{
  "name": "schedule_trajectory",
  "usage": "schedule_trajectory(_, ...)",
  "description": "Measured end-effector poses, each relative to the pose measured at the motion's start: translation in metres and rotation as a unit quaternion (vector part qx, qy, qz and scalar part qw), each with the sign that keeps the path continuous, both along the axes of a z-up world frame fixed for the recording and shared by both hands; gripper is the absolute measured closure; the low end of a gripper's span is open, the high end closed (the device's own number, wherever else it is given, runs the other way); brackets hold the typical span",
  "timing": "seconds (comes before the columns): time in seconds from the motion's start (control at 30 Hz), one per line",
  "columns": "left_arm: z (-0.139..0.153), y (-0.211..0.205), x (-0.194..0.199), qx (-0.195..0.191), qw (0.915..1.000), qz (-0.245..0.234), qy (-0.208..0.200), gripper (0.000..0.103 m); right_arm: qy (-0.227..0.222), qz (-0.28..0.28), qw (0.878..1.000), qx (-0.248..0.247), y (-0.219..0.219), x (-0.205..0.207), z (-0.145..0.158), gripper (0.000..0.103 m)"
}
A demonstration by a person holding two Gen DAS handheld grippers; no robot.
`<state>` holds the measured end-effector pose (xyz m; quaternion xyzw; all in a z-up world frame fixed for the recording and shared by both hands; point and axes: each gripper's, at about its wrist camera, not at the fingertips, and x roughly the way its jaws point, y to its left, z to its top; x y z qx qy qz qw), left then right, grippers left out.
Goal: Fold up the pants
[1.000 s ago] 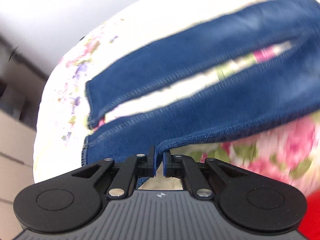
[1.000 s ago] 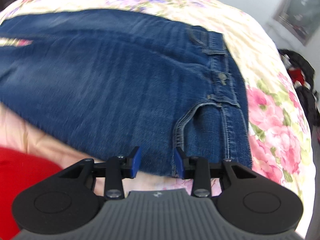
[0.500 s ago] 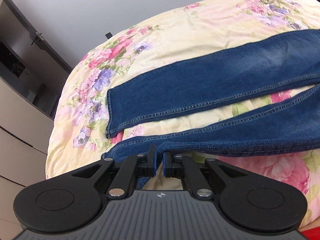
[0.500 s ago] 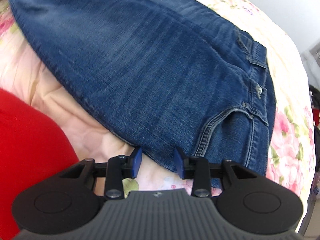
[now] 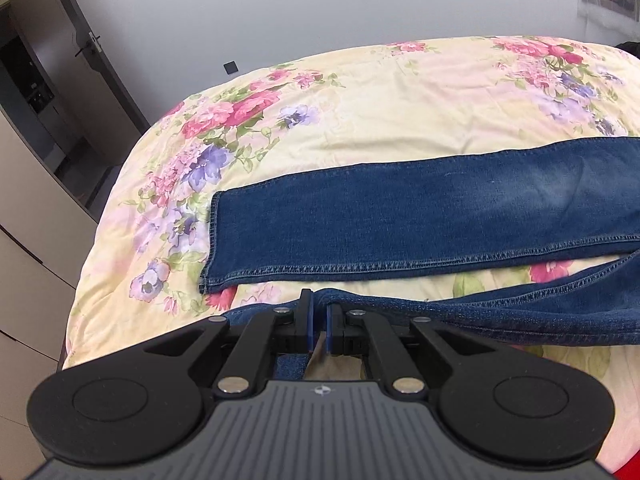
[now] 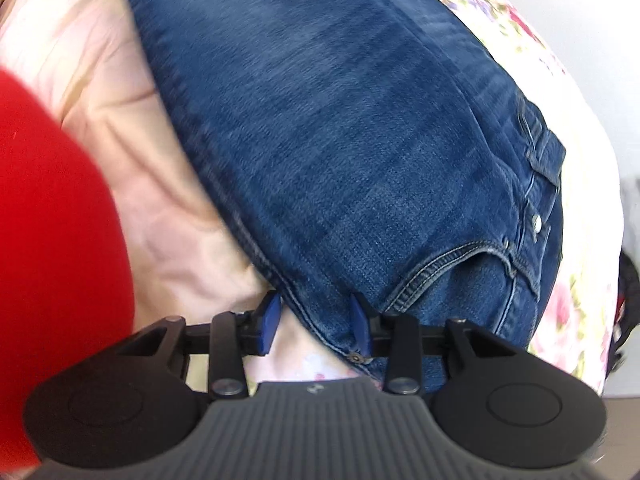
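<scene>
Blue jeans (image 5: 400, 224) lie on a floral bedspread (image 5: 400, 100). In the left wrist view the far leg lies flat, hem to the left. The near leg (image 5: 520, 312) is raised off the bed, and my left gripper (image 5: 318, 312) is shut on its edge near the hem. The right wrist view shows the jeans' hip part (image 6: 340, 140), with a front pocket (image 6: 448, 264) and a waistband button (image 6: 537, 222). My right gripper (image 6: 316, 312) is open low over the side seam. The seam edge lies between its blue pads (image 6: 272, 316), which do not press on it.
A person's red clothing (image 6: 52, 220) fills the left of the right wrist view. Beyond the bed's left edge stand a dark door (image 5: 60, 80) and pale cabinet fronts (image 5: 24, 280). A grey wall runs behind the bed. Dark items lie off the bed's right side (image 6: 624, 280).
My left gripper has risen with the near leg, so the far leg and the wall have come into view. My right gripper has rolled and sunk onto the jeans' side seam.
</scene>
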<state>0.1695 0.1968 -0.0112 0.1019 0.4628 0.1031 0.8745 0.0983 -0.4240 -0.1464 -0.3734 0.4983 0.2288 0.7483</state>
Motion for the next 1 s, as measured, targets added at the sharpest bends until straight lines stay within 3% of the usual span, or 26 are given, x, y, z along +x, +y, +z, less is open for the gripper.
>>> schedule_trajectory(0.03,0.0,-0.001,0.002,0.003,1.0,-0.002,0.0,0.097,0.0,0.003,1.0,-0.004,0.0,0.001,0.001,0.071)
schedule_trajectory(0.1,0.0,-0.001,0.007,0.007,1.0,-0.005,-0.001,0.097,-0.002,0.014,1.0,-0.008,0.002,0.002,0.006,0.086)
schedule_trajectory(0.2,0.002,0.003,0.013,0.007,1.0,-0.003,-0.004,0.097,-0.007,0.014,1.0,-0.001,0.002,0.009,0.024,0.097)
schedule_trajectory(0.33,0.009,0.01,0.02,0.007,0.9999,0.0,-0.008,0.097,-0.046,0.008,0.999,0.009,-0.004,0.019,0.063,0.098)
schedule_trajectory(0.47,0.015,0.015,0.028,0.019,0.9998,0.003,-0.009,0.098,-0.113,-0.001,0.993,0.018,-0.005,0.039,0.112,0.098)
schedule_trajectory(0.63,0.019,0.025,0.054,0.022,0.9995,0.021,-0.004,0.098,-0.183,-0.02,0.983,0.02,0.003,0.094,0.155,0.098)
schedule_trajectory(0.83,0.005,0.029,0.112,0.038,0.9986,0.036,0.009,0.098,-0.209,-0.039,0.977,-0.013,0.027,0.189,0.146,0.099)
schedule_trajectory(1.0,-0.03,0.028,0.169,0.059,0.9967,0.035,0.044,0.098,-0.203,-0.066,0.976,-0.027,0.045,0.266,0.11,0.098)
